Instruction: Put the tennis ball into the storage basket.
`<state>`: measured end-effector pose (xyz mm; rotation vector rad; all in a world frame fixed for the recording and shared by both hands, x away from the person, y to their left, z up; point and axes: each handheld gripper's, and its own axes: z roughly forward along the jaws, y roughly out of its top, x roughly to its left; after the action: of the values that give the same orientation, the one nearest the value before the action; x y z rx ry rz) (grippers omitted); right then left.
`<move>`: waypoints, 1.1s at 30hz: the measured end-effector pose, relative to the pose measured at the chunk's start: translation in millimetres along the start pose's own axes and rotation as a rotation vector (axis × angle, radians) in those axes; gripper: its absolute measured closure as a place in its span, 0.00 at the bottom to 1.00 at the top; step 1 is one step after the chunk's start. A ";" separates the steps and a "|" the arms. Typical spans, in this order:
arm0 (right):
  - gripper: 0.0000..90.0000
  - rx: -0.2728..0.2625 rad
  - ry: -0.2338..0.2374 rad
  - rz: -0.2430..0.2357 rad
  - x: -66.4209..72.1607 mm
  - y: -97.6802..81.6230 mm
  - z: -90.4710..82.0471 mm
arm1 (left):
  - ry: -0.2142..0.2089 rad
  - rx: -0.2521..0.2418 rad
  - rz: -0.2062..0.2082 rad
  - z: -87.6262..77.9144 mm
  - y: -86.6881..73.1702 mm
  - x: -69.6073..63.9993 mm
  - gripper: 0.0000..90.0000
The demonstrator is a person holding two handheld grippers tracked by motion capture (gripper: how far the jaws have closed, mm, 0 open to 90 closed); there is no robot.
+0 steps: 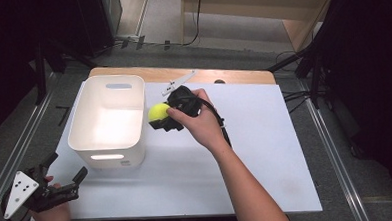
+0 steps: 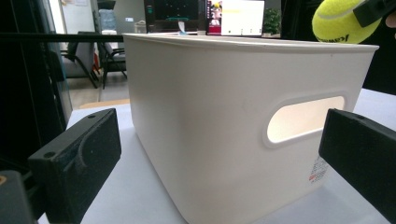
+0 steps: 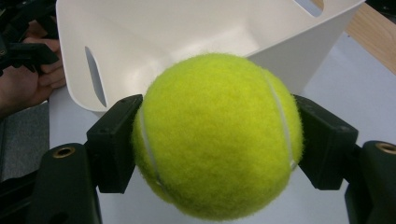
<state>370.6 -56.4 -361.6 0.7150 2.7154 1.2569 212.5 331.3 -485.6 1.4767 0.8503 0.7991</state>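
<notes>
**Tennis ball held beside the white bin**

The right gripper has its two jaws pressed on the yellow tennis ball, one on each side. The ball is in the air, just beside the right rim of the white bin on the bench. The left gripper rests near the bench's front left corner, jaws wide apart and holding nothing, pointed at the bin.

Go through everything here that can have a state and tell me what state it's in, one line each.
tennis ball: clamped between the right gripper's jaws, off the table, beside the bin's rim.
white bin: upright on the table, nothing visible inside.
right gripper: shut on the tennis ball.
left gripper: open, holding nothing, jaws pointing at the bin's near wall.
</notes>
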 end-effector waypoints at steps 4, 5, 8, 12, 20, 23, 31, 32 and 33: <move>0.26 -0.002 0.005 -0.009 2.8 6.3 1.4 | -0.002 0.001 -0.003 0.5 0.1 0.0 0.00; 0.26 -0.006 0.004 -0.009 3.5 7.9 1.8 | -0.004 -0.001 -0.003 0.6 0.0 0.0 0.00; 0.26 -0.003 0.009 -0.023 5.1 13.1 3.3 | -0.005 0.001 -0.004 0.6 0.1 0.2 0.00; 0.26 -0.003 0.015 -0.035 7.9 19.8 6.0 | -0.004 0.004 -0.006 0.5 0.3 0.6 0.00; 0.26 0.000 0.028 -0.048 13.3 30.6 14.5 | -0.007 0.004 -0.009 0.4 0.3 1.5 0.00; 0.26 0.002 0.030 -0.054 15.3 33.6 17.6 | -0.008 0.001 -0.014 0.8 0.3 1.3 0.00; 0.26 0.004 0.043 -0.071 20.9 41.4 25.1 | -0.011 0.004 -0.016 0.9 0.4 1.6 0.00; 0.26 0.001 0.042 -0.074 21.7 42.2 26.5 | -0.011 0.004 -0.017 1.0 0.4 1.6 0.00; 0.26 0.002 0.047 -0.074 22.6 43.3 27.4 | -0.011 0.004 -0.017 1.0 0.4 1.6 0.00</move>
<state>373.9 -3.0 -345.0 0.5869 2.7529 1.2702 214.2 332.2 -485.2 1.4740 0.8554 0.7764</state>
